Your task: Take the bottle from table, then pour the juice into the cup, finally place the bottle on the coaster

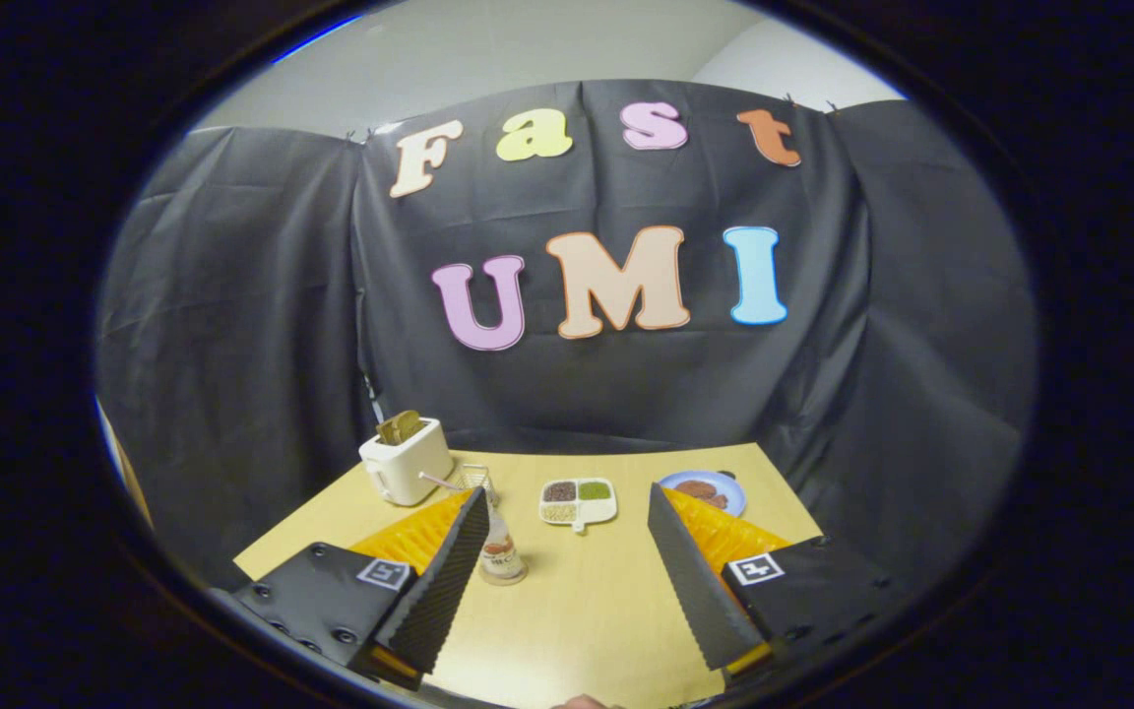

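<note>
a small clear bottle with pale contents is seen upright on a round coaster, beside the left finger; the tool is held wide open, gripping nothing.

Even, soft overhead light; table bright, no glare. Strong fisheye bending toward the rim, mild blur at 6 o'clock. Shadows faint.

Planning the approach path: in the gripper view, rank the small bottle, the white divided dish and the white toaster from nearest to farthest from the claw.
The open claw holds nothing.
1. Small clear bottle on a round coaster: nearest, beside the left finger's tip.
2. White divided snack dish: mid-table, ahead between the fingers.
3. White toaster: farthest, back left by the booth wall.
</note>
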Available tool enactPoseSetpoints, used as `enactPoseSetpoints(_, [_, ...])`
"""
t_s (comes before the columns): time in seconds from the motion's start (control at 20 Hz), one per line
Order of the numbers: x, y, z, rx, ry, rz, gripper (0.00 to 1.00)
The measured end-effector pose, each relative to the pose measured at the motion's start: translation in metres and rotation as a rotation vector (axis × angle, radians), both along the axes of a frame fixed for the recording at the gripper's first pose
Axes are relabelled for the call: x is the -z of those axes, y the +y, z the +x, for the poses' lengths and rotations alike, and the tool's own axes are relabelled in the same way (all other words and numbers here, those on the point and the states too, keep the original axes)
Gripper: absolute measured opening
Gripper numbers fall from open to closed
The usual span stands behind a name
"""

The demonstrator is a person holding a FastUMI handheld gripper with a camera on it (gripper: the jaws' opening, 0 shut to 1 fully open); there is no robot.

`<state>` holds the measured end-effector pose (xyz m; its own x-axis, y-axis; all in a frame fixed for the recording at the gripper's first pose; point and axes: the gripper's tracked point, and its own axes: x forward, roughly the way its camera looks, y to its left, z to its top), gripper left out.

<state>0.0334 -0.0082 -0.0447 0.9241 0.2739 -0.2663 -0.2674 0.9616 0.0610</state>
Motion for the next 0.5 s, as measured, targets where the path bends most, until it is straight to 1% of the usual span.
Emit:
enactPoseSetpoints(0.2, [-0.011, -0.013, -0.009, -0.007, -0.025, 0.032, 1.0])
enactPoseSetpoints(0.35, [0.0, -0.027, -0.013, -0.015, -0.017, 0.03, 1.0])
enactPoseSetpoints(0.5, [0.016, -0.037, -0.015, -0.03, 0.017, 0.057, 1.0])
